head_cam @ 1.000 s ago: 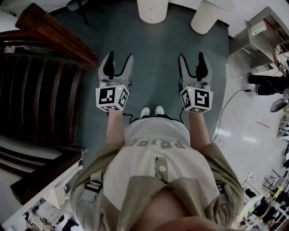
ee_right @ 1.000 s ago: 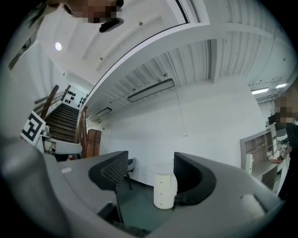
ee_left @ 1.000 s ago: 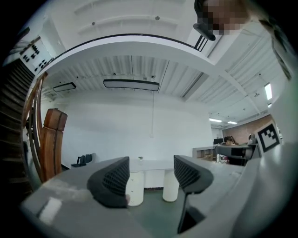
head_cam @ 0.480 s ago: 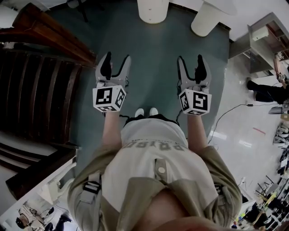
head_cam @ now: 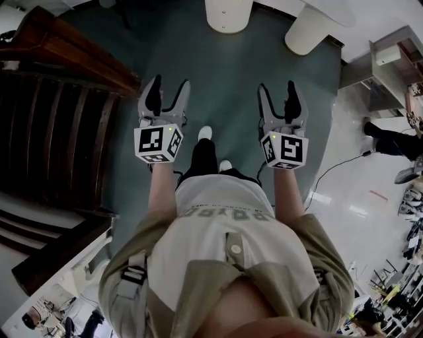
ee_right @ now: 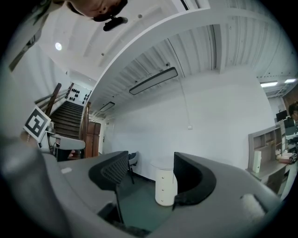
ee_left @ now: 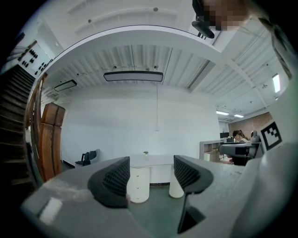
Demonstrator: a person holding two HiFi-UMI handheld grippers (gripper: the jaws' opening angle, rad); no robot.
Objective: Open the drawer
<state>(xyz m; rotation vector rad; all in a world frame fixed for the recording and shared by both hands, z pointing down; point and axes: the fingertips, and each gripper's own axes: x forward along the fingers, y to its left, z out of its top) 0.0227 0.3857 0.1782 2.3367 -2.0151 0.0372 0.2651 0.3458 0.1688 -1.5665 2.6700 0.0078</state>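
A white round cabinet [head_cam: 228, 14] with three small drawer knobs stands on the teal carpet at the far top of the head view. It also shows between the jaws in the left gripper view [ee_left: 138, 185] and the right gripper view [ee_right: 165, 187], still some way off. My left gripper [head_cam: 168, 89] and right gripper [head_cam: 278, 92] are held side by side at waist height, pointing toward it. Both are open with nothing between the jaws [ee_left: 151, 179] [ee_right: 151, 179]. All the drawers look closed.
A second white pedestal [head_cam: 305, 30] stands right of the cabinet. A dark wooden staircase [head_cam: 59, 119] fills the left side. A shelf unit [head_cam: 390, 59] and a floor cable [head_cam: 330, 165] lie right, on the shiny floor. A black chair [ee_left: 88, 158] sits by the far wall.
The person has stepped forward: one leg and white shoe now swing out between the two grippers. Both grippers stay open and level.
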